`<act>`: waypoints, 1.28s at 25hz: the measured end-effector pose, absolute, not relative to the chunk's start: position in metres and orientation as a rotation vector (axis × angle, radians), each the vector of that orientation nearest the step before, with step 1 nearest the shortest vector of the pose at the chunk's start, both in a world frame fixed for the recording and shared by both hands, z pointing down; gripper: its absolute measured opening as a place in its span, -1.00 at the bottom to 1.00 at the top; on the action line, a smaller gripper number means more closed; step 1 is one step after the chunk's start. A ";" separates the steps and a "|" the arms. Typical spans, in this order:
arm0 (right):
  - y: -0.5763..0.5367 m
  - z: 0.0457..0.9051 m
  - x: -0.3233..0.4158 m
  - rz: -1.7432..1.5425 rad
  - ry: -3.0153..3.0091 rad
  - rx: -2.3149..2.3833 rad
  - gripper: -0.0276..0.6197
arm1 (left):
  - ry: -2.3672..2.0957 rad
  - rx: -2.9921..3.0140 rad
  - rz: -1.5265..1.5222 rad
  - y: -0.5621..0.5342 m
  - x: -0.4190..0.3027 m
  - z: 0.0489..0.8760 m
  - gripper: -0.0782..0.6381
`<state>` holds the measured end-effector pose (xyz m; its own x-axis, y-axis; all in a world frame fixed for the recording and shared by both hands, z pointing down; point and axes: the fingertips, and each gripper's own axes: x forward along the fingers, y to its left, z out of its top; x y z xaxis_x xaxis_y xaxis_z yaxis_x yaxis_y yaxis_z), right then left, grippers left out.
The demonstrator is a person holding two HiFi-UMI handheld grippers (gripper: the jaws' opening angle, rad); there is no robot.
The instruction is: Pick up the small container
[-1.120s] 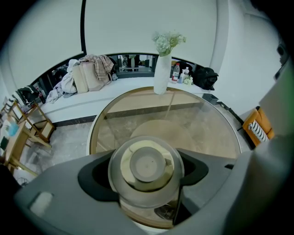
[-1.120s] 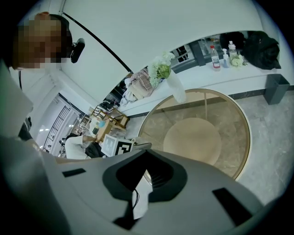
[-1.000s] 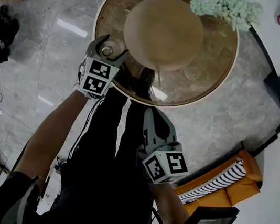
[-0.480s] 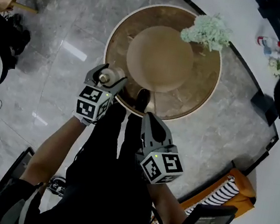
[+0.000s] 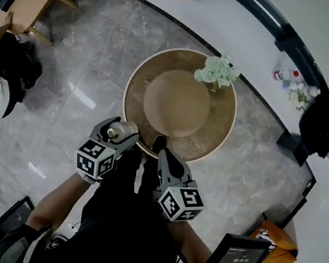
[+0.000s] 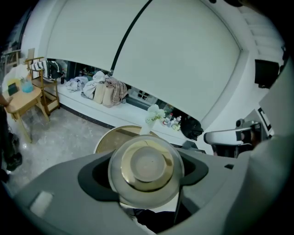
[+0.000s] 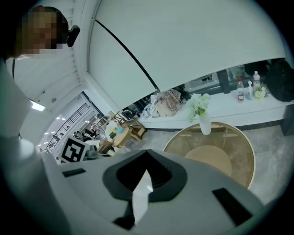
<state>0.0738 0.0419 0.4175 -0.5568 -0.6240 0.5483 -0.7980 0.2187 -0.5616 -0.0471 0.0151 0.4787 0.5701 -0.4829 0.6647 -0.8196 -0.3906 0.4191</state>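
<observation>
So the round counter [image 5: 135, 101] is well below me. My left gripper [image 5: 119, 131] has its jaws clamped on the small container [image 6: 146, 170], up clear of it. My right gripper [image 5: 162, 153] has its jaws pressed together on a white sliver [image 7: 141, 197]. Pickup looks basically done.

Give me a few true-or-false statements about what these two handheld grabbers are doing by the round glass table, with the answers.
1. The left gripper holds a small round clear glass container with a gold-coloured top. True.
2. That container stands in the middle of the round glass table. False: it sits between the left gripper's jaws, at the table's near rim in the head view.
3. A white vase of pale flowers stands on the table. True.
4. The right gripper also grips the container. False: it is apart from it, off to its right.
</observation>
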 end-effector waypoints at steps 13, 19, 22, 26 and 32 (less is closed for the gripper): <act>0.052 0.348 0.079 1.181 -2.352 1.357 -0.92 | -1.027 2.060 0.408 0.050 -0.048 0.369 0.15; 0.053 0.323 0.086 1.148 -2.379 1.382 -0.92 | -1.049 2.091 0.369 0.057 -0.054 0.332 0.15; 0.055 0.307 0.089 1.114 -2.399 1.402 -0.92 | -1.056 2.116 0.343 0.065 -0.056 0.311 0.15; 0.053 0.294 0.089 1.071 -2.422 1.416 -0.92 | -1.060 2.155 0.284 0.068 -0.058 0.291 0.15; 0.049 0.272 0.091 1.004 -2.460 1.461 -0.92 | -1.065 2.229 0.149 0.064 -0.058 0.262 0.15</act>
